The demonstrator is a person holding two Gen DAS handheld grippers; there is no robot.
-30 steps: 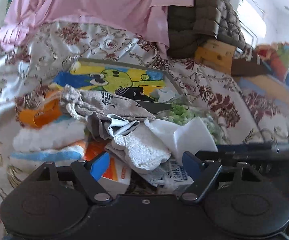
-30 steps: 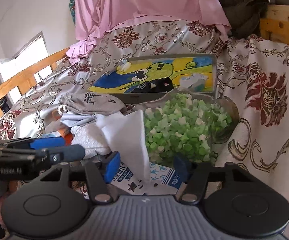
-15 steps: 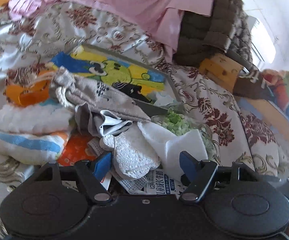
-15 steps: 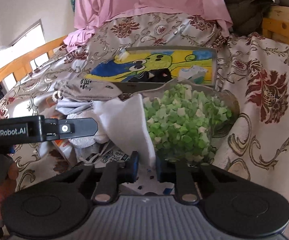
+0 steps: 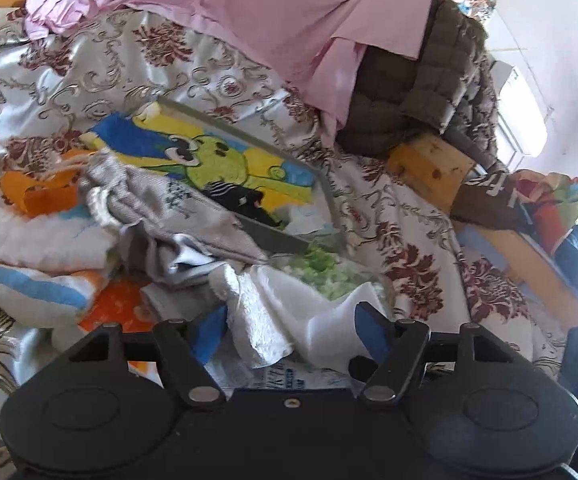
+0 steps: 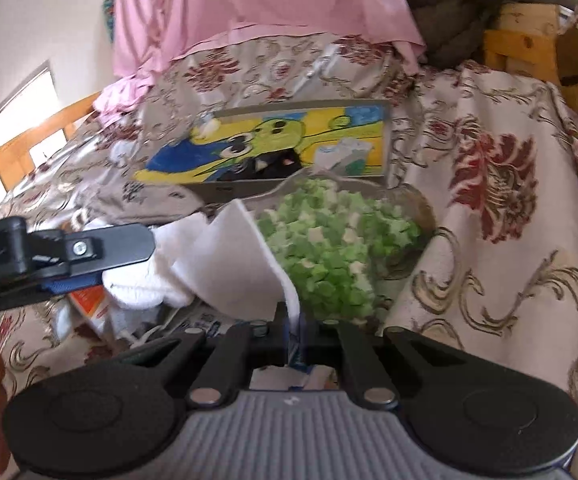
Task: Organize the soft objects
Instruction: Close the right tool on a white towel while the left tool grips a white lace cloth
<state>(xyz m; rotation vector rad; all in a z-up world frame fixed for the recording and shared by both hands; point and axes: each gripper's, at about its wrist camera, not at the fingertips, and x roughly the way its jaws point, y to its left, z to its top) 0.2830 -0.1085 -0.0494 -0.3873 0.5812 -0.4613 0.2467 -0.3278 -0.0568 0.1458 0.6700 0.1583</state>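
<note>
Right wrist view: the right gripper (image 6: 292, 330) is pinching the near edge of a white cloth (image 6: 233, 264)
Its jaws are closing almost fully on that hem, likely to lift it off the pile beside the bag of green pieces (image 6: 329, 244); the left gripper (image 5: 289, 330) is hanging wide open, holding nothing, over crumpled white cloths; its body is showing partial lettering, unreadable

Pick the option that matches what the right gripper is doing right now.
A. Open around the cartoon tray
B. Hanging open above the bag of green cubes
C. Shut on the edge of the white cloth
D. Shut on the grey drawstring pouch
C: in the right wrist view the right gripper has its jaws closed together on the lower edge of the white cloth, beside the bag of green cubes.
</note>
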